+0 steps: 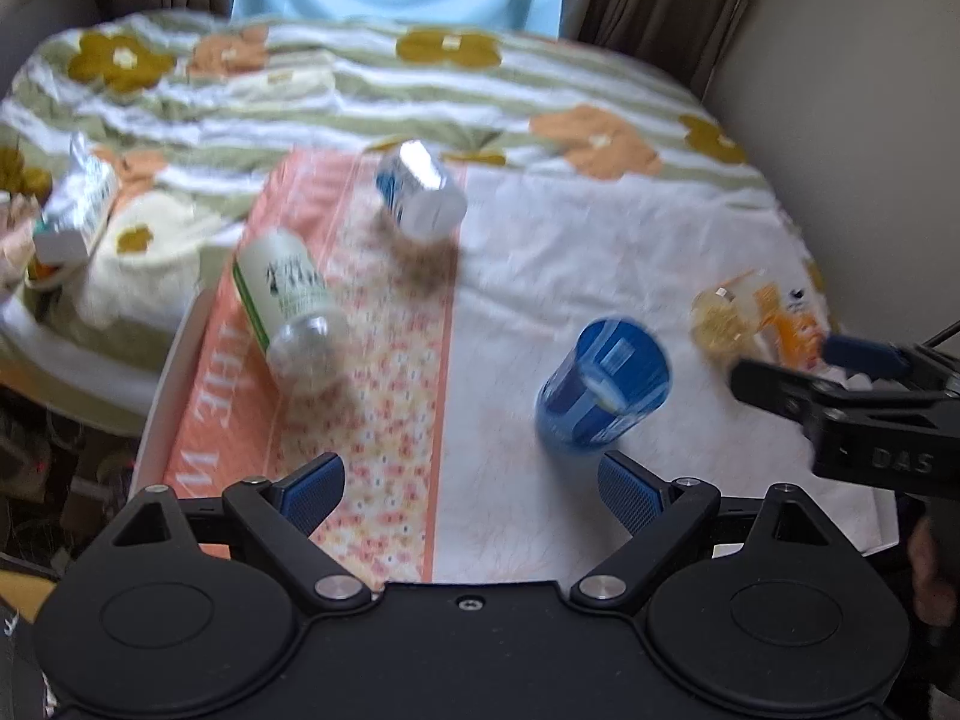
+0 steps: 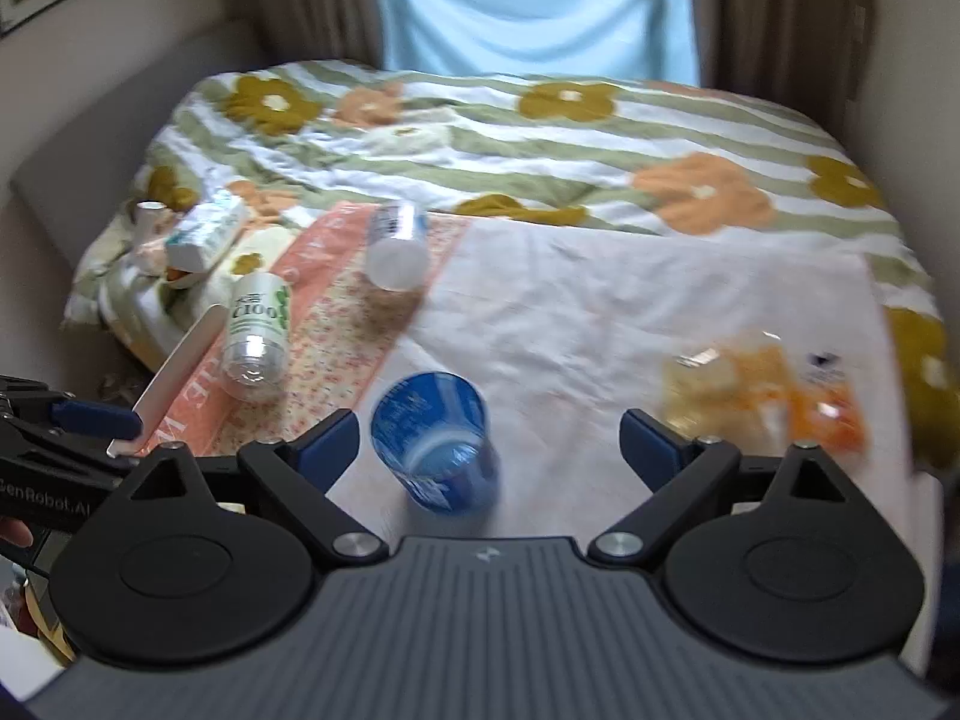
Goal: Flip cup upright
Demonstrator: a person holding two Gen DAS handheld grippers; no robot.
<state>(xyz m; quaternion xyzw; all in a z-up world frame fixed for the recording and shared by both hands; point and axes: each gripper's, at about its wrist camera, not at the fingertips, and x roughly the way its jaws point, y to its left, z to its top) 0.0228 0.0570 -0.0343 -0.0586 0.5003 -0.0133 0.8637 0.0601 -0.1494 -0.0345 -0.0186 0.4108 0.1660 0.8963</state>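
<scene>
White tray table (image 2: 180,360) on bed (image 2: 540,138), covered by cloth (image 2: 600,312) carrying blue cup (image 2: 435,441), two bottles, snack packets (image 2: 762,390).

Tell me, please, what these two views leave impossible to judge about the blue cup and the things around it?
- Blue cup: motion blur in both views smears its print; upright or inverted is unclear.
- Orange packet: blurred in the right wrist view, contents unreadable.
- Right gripper: cut off by the left wrist view's edge.

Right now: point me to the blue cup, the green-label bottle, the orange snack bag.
blue cup (image 2: 435,441), right wrist view, side wall
green-label bottle (image 1: 288,294), left wrist view, label
orange snack bag (image 2: 774,396), right wrist view, middle
</scene>
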